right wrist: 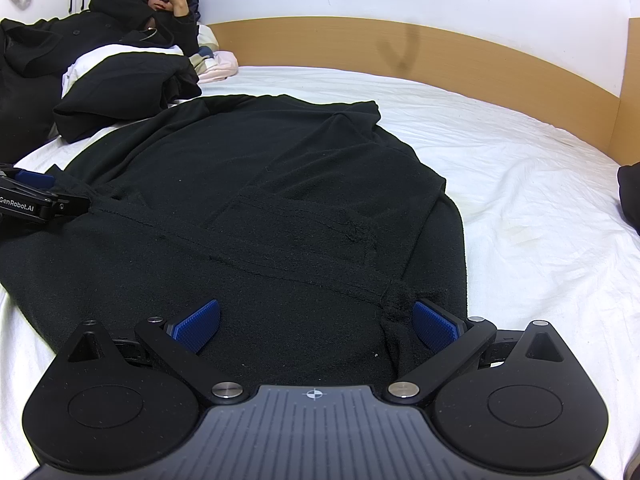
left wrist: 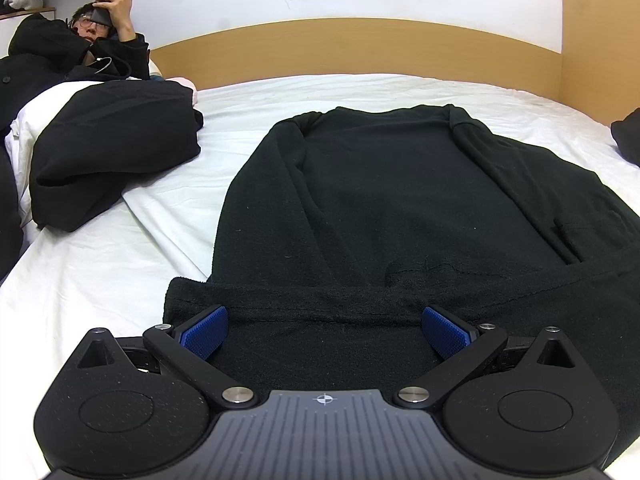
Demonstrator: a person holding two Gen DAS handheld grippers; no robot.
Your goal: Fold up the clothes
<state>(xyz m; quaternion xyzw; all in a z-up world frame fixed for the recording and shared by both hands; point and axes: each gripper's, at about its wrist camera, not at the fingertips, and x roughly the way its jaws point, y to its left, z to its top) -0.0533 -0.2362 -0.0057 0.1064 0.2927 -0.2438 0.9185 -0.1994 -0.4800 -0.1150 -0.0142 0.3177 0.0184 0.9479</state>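
Both tongs, left (left wrist: pixel 325 330) and right (right wrist: pixel 316 324), are gaping wide over the black garment (left wrist: pixel 400 200) lying on the bed (left wrist: pixel 100 248).

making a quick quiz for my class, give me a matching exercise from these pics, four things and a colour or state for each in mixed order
Things:
1. black garment
2. bed sheet
3. headboard
4. left claw

States:
A. light brown wood
B. open, fingers spread over dark fabric
C. white and wrinkled
D. spread flat on the bed

Pairs: 1-D, 2-C, 3-A, 4-B
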